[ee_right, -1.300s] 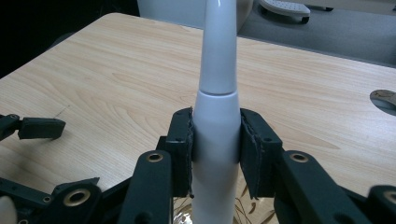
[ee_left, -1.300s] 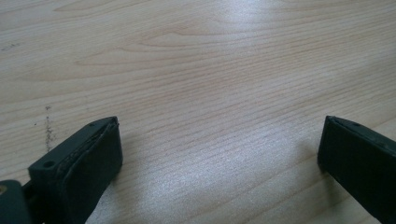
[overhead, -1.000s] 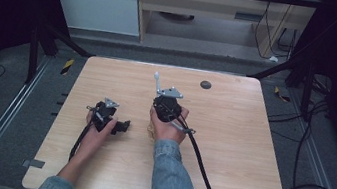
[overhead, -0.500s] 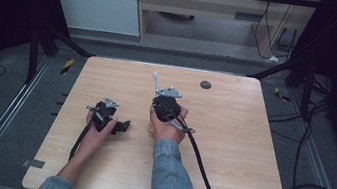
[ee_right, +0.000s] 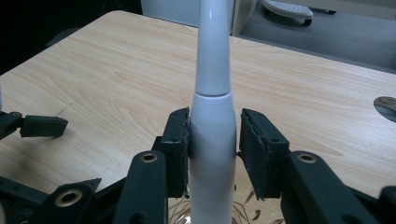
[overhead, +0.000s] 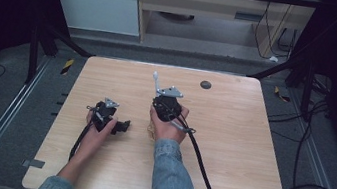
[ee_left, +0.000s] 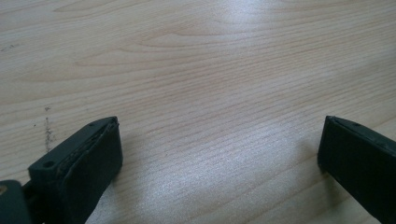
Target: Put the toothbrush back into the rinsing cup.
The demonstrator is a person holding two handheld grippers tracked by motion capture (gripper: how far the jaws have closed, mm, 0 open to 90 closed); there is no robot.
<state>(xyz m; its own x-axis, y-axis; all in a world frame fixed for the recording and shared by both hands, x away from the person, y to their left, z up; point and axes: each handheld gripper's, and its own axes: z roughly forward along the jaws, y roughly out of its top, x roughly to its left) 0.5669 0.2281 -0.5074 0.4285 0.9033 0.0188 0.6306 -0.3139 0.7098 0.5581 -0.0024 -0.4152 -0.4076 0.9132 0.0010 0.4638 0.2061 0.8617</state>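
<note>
You are holding your left gripper (overhead: 123, 127) low over the left half of the pale wooden table (overhead: 249, 152), your left hand (overhead: 100, 132) wrapping its black body and its black cable trailing back beside your wrist; in the left gripper view its two black jaws are standing wide apart with bare wood grain showing between them (a few dark specks are marking the wood at the left edge), and nothing is sitting in the gap. Moving rightward, your right hand (overhead: 167, 124), coming out of a blue denim sleeve (overhead: 173, 181), is gripping the right gripper (ee_right: 212, 154) near the middle of the table, its grey three-cornered plate facing up in the high view. That gripper is carrying a slim white plastic toothbrush-like handle (ee_right: 212, 140), which is rising between the jaws and pointing away from you toward the far edge; in the high view its tip (overhead: 155, 76) is tilting slightly left. In the right gripper view the left jaw pad is pressing against the white handle while a thin sliver of gap is showing at the right pad, so you are clamping it lightly at most. Farther right, a small dark round disc (overhead: 205, 85) is lying flat on the table near the far edge, well apart from both grippers.
</note>
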